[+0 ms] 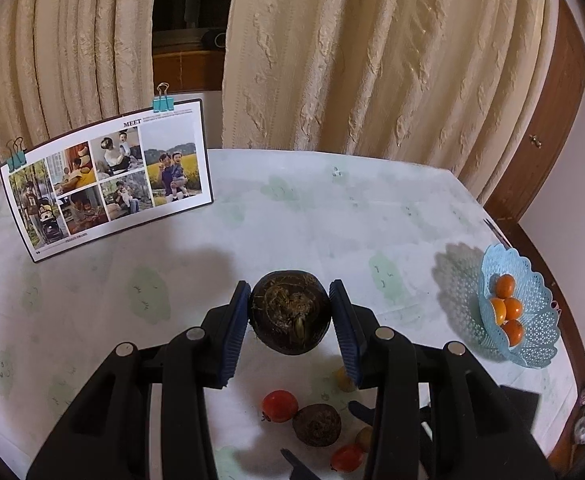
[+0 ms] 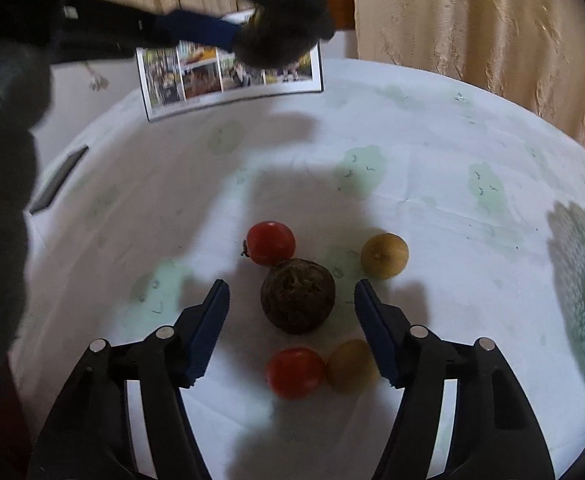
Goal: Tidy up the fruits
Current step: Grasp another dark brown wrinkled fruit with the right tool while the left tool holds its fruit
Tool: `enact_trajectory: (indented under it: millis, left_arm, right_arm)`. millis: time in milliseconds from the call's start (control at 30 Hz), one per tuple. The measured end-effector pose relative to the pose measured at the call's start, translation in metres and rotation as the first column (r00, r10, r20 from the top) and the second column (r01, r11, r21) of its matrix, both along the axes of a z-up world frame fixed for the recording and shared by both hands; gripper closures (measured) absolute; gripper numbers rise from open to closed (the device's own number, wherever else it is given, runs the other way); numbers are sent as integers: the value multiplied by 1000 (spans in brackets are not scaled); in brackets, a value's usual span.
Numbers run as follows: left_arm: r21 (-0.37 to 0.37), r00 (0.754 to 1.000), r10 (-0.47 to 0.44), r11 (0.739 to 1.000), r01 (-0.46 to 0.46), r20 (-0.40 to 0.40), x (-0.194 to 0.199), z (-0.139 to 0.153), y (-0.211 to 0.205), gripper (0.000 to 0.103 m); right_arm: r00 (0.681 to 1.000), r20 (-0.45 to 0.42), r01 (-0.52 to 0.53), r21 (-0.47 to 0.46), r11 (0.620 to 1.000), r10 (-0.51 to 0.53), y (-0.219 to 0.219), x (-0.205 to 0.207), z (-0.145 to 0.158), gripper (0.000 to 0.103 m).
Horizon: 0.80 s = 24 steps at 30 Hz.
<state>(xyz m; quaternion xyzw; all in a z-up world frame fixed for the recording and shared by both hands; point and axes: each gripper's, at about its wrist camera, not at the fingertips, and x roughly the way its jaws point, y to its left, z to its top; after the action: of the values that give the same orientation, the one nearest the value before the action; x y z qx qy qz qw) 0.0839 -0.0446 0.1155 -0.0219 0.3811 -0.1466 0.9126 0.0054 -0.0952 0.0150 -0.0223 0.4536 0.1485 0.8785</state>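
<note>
My left gripper (image 1: 290,304) is shut on a dark brown round fruit (image 1: 290,312) and holds it above the table; it shows blurred at the top of the right wrist view (image 2: 280,36). My right gripper (image 2: 291,300) is open, low over the table, its fingers on either side of a second dark brown fruit (image 2: 298,296). Around that fruit lie two red tomatoes (image 2: 270,242) (image 2: 294,372) and two yellow-brown fruits (image 2: 384,255) (image 2: 350,366). A light blue lattice basket (image 1: 532,320) at the right holds three orange fruits (image 1: 506,308).
A photo board (image 1: 108,184) with binder clips stands at the table's back left. Cream curtains hang behind. A dark flat object (image 2: 58,178) lies at the left table edge. The round table (image 1: 312,216) has a white cloth with pale green patches.
</note>
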Motion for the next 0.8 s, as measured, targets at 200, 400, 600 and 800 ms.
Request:
enact_trajectory:
  millis: [200, 400, 600, 800]
  left_arm:
    - [-4, 1000, 6, 1000, -6, -1, 0, -1, 1, 62]
    - [-4, 1000, 4, 1000, -4, 4, 0, 0, 0, 62]
    - [-4, 1000, -6, 1000, 6, 13, -3, 1, -4, 62]
    - [-2, 999, -27, 1000, 27, 17, -8, 1, -12, 62]
  right_arm:
    - [1000, -7, 13, -15, 1000, -13, -4, 4, -5, 62]
    - [998, 44, 53, 22, 998, -54, -17, -10, 11, 62]
    - [983, 91, 150, 81, 985, -157, -54, -22, 31, 62]
    - [940, 136, 295, 139, 945, -314, -111, -40, 54, 62]
